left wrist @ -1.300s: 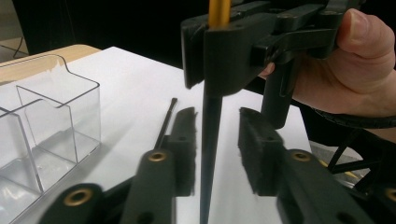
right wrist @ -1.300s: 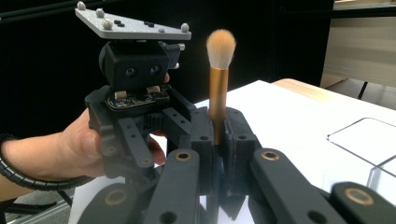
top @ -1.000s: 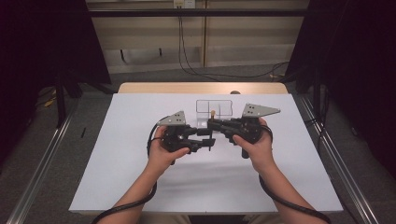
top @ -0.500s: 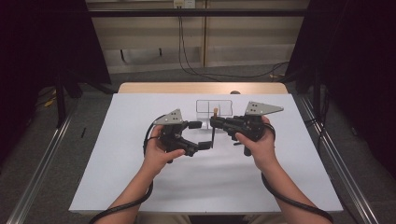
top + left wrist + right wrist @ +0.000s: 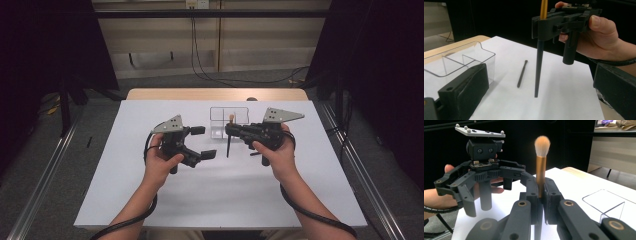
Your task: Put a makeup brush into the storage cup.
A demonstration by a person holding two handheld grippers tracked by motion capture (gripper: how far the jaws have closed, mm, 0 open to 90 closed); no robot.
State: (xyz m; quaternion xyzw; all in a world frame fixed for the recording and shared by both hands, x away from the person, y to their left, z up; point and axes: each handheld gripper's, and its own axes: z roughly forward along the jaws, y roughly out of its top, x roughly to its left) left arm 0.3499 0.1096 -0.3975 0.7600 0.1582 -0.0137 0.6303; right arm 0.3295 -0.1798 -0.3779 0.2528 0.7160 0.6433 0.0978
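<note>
High view, from left to right: the left gripper (image 5: pixel 203 142) floats above the white table sheet (image 5: pixel 150 210) with its jaws spread wide and nothing between them. They have just been opening, which reads as a release after passing the brush across. A clear gap separates it from the right gripper (image 5: pixel 229 131), whose jaws are pressed together on a makeup brush (image 5: pixel 229 142). The brush hangs upright, its black handle pointing down with the tip just above the sheet, its pale bristle head up. That pose probably lets it drop handle-first into the clear plastic organizer (image 5: pixel 241 111), which stands just behind the right gripper.

Left gripper view shows the same grip from the side: the black handle (image 5: pixel 539 67) tapers down below the right gripper (image 5: pixel 543 26), and a second thin dark stick, perhaps a liner pencil (image 5: pixel 522 73), lies flat on the sheet between the organizer (image 5: pixel 487 53) and the hanging handle, likely waiting its turn.

Right gripper view confirms the clamp sits on the copper ferrule (image 5: pixel 540 173), low enough to leave the soft bristles (image 5: pixel 542 145) untouched.
</note>
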